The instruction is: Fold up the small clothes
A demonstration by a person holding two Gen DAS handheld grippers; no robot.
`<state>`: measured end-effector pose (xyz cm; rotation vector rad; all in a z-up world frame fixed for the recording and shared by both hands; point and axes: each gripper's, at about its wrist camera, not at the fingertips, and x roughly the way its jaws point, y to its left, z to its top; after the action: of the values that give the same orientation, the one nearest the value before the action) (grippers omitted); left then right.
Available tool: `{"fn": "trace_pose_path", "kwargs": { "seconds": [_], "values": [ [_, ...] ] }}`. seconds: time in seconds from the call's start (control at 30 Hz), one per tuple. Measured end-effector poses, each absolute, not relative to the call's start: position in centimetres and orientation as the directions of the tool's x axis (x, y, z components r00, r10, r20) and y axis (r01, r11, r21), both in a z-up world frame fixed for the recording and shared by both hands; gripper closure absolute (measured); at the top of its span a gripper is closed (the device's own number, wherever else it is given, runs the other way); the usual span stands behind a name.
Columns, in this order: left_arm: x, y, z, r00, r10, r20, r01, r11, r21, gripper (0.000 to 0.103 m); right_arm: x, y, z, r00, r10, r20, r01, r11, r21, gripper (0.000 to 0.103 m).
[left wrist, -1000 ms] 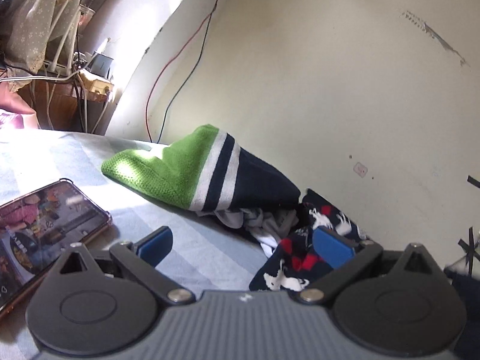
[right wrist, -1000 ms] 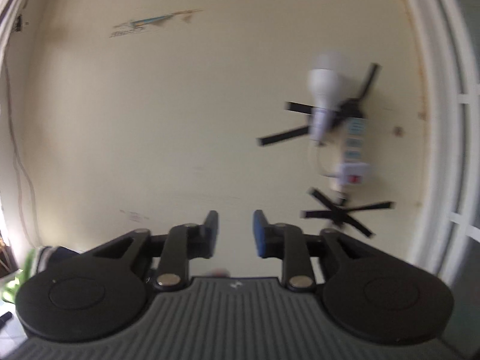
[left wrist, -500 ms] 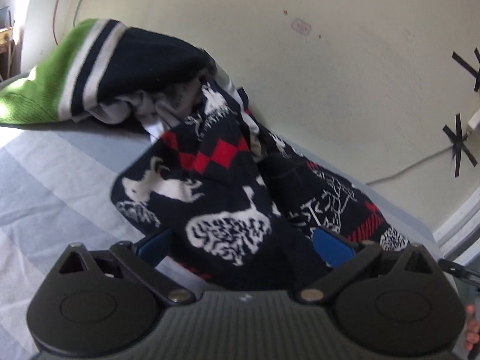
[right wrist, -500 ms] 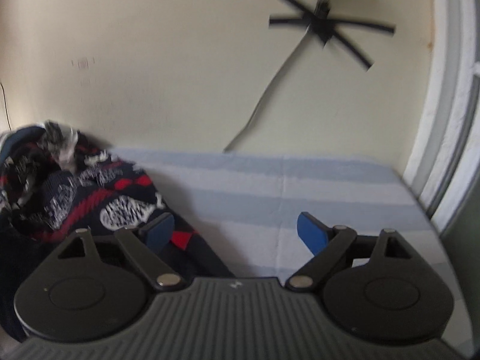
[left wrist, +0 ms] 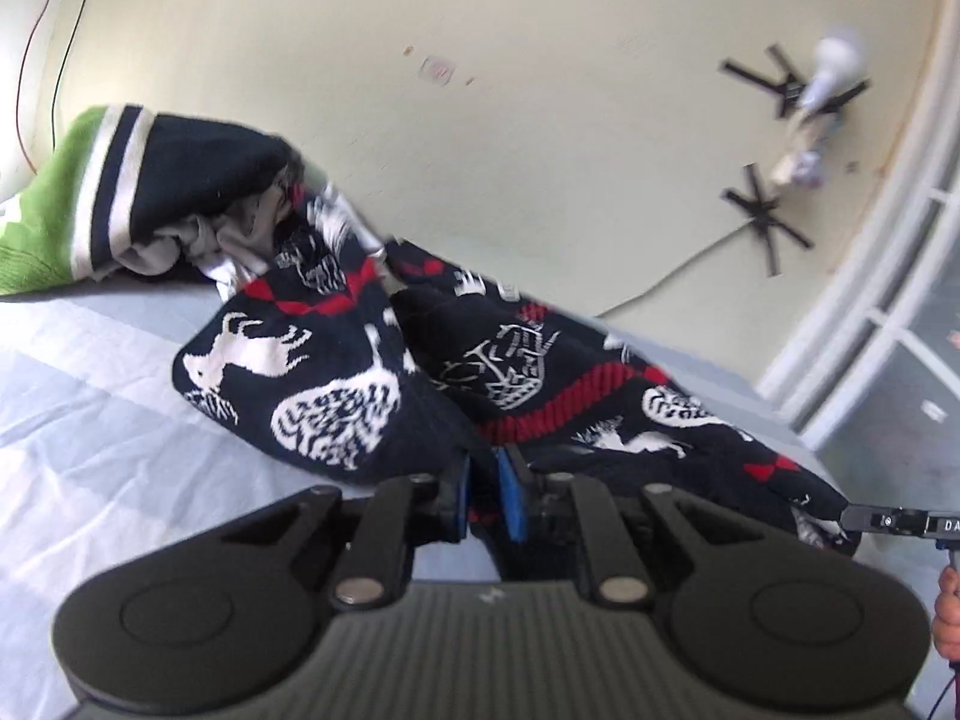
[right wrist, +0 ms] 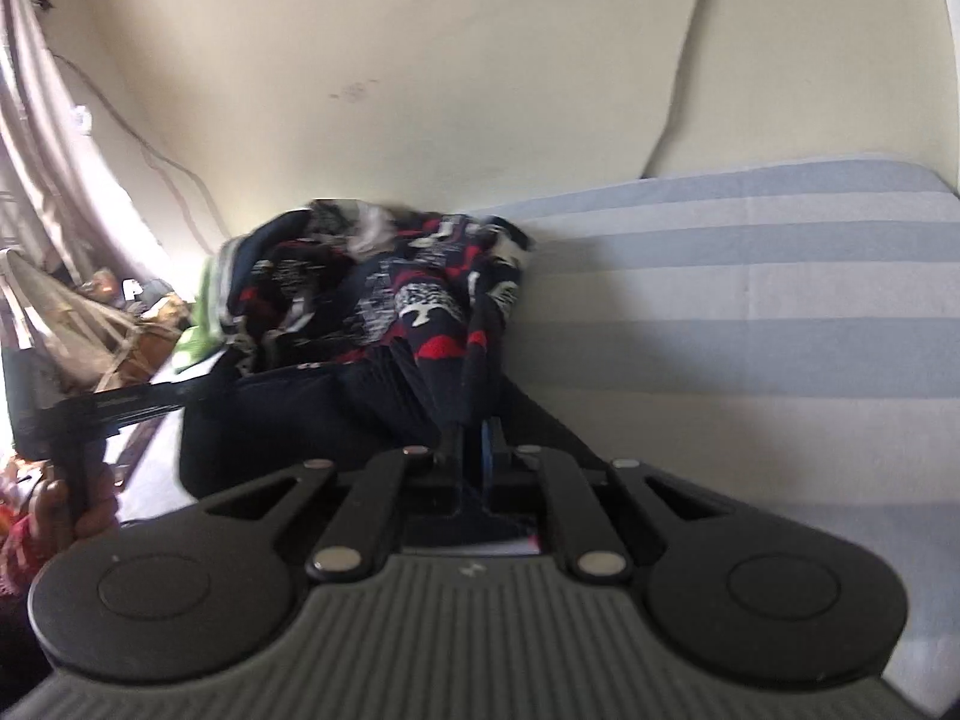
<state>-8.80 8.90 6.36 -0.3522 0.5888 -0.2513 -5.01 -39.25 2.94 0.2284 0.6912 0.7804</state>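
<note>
A navy knit sweater (left wrist: 420,372) with white animal shapes and red bands lies crumpled on the striped bed sheet (left wrist: 90,420). My left gripper (left wrist: 483,498) is shut on its near edge. In the right wrist view the same sweater (right wrist: 408,312) is heaped against the wall, and my right gripper (right wrist: 474,444) is shut on a dark fold of it. A green, white and navy striped garment (left wrist: 120,192) lies behind the sweater at the left, with grey-white cloth under it.
The cream wall (left wrist: 540,120) runs right behind the clothes, with a cable and black tape crosses (left wrist: 762,210) on it. A window frame (left wrist: 870,270) is at the right. The striped sheet (right wrist: 750,312) spreads right of the heap. Curtain and clutter (right wrist: 72,300) stand at the far left.
Both grippers were open half a second ago and have closed on the navy sweater. The left one moved from the phone and green garment towards the sweater; the right one dropped from the wall to the bed.
</note>
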Motion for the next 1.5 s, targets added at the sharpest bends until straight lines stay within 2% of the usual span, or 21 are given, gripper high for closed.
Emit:
{"fn": "trace_pose_path", "kwargs": {
  "seconds": [0.1,0.13,0.2,0.23,0.27,0.37,0.4,0.47,0.63,0.77,0.8,0.83,0.87,0.9,0.93,1.07,1.13,1.2,1.33,1.4,1.5],
  "values": [
    [-12.3,10.7,6.0,0.775,-0.378,-0.506,0.183,0.902,-0.392,0.087,-9.1,-39.1,3.9,0.358,0.818,-0.45,-0.742,0.542,0.394,0.093],
    [-12.9,11.3,5.6,0.77,-0.371,-0.52,0.165,0.902,-0.399,0.081,-9.7,-39.0,4.3,0.339,0.828,-0.446,-0.784,0.511,0.353,0.087],
    [-13.4,13.1,5.2,0.774,-0.333,-0.538,0.104,0.905,-0.412,0.037,-8.9,-38.4,4.9,0.384,0.797,-0.466,-0.783,0.549,0.292,0.06],
    [-13.3,14.1,5.2,0.79,-0.3,-0.536,0.062,0.907,-0.416,0.03,-7.6,-38.0,5.2,0.44,0.766,-0.469,-0.752,0.6,0.274,0.04],
    [-13.0,15.0,5.3,0.802,-0.268,-0.533,0.02,0.905,-0.425,0.024,-6.0,-37.7,5.4,0.496,0.734,-0.465,-0.719,0.647,0.255,0.032],
    [-10.4,17.1,5.8,0.813,-0.244,-0.529,-0.055,0.872,-0.486,0.016,0.6,-35.2,5.9,0.596,0.655,-0.464,-0.628,0.741,0.239,0.029],
    [-9.1,17.3,6.0,0.813,-0.235,-0.533,-0.07,0.868,-0.491,0.01,3.2,-34.1,5.9,0.619,0.624,-0.477,-0.583,0.772,0.253,0.027],
    [-6.4,17.1,6.2,0.808,-0.216,-0.548,-0.088,0.876,-0.475,0.006,8.6,-32.9,5.1,0.64,0.573,-0.513,-0.494,0.817,0.297,0.02],
    [0.5,16.3,4.4,0.738,-0.185,-0.649,-0.182,0.872,-0.455,0.004,17.6,-25.0,1.7,0.544,0.53,-0.651,-0.419,0.843,0.336,0.018],
    [2.6,15.1,3.6,0.717,-0.177,-0.674,-0.195,0.878,-0.438,0.001,19.7,-18.4,-1.9,0.421,0.526,-0.739,-0.46,0.826,0.326,0.015],
    [2.8,14.4,3.8,0.722,-0.167,-0.671,-0.179,0.892,-0.415,0.002,19.2,-17.1,-2.3,0.434,0.524,-0.732,-0.492,0.819,0.294,0.018],
    [3.1,13.7,3.9,0.73,-0.157,-0.665,-0.162,0.906,-0.391,0.005,18.6,-16.0,-2.4,0.441,0.529,-0.724,-0.536,0.803,0.26,0.045],
    [3.4,13.0,4.0,0.734,-0.15,-0.663,-0.145,0.919,-0.368,0.023,17.9,-15.3,-2.3,0.419,0.552,-0.721,-0.582,0.773,0.254,0.087],
    [4.1,12.2,4.2,0.726,-0.145,-0.672,-0.129,0.932,-0.339,0.054,17.5,-15.1,-2.1,0.407,0.565,-0.718,-0.599,0.758,0.258,0.092],
    [4.7,11.7,4.1,0.715,-0.15,-0.683,-0.119,0.936,-0.33,0.065,17.2,-15.6,-1.6,0.413,0.577,-0.705,-0.599,0.755,0.267,0.094],
    [5.9,10.1,5.6,0.74,-0.204,-0.641,-0.061,0.928,-0.366,0.08,16.5,-24.1,3.4,0.629,0.563,-0.537,-0.482,0.824,0.299,0.094],
    [5.4,9.7,7.2,0.782,-0.238,-0.576,-0.015,0.916,-0.4,0.081,15.9,-32.3,5.8,0.754,0.488,-0.44,-0.35,0.865,0.361,0.094],
    [4.5,9.7,8.0,0.805,-0.266,-0.53,0.014,0.902,-0.431,0.081,14.1,-41.0,6.8,0.847,0.367,-0.385,-0.192,0.886,0.423,0.094],
    [2.3,9.7,7.1,0.804,-0.291,-0.519,0.031,0.891,-0.453,0.081,7.6,-54.3,5.0,0.903,0.14,-0.406,0.063,0.892,0.448,0.094],
    [1.0,10.1,5.8,0.785,-0.307,-0.538,0.018,0.879,-0.476,0.082,4.2,-57.2,2.8,0.893,0.02,-0.449,0.178,0.902,0.394,0.094],
    [-1.5,11.4,4.2,0.771,-0.299,-0.562,-0.02,0.871,-0.49,0.082,-0.4,-60.7,-1.2,0.871,-0.015,-0.492,0.266,0.856,0.444,0.094]
  ]
}}
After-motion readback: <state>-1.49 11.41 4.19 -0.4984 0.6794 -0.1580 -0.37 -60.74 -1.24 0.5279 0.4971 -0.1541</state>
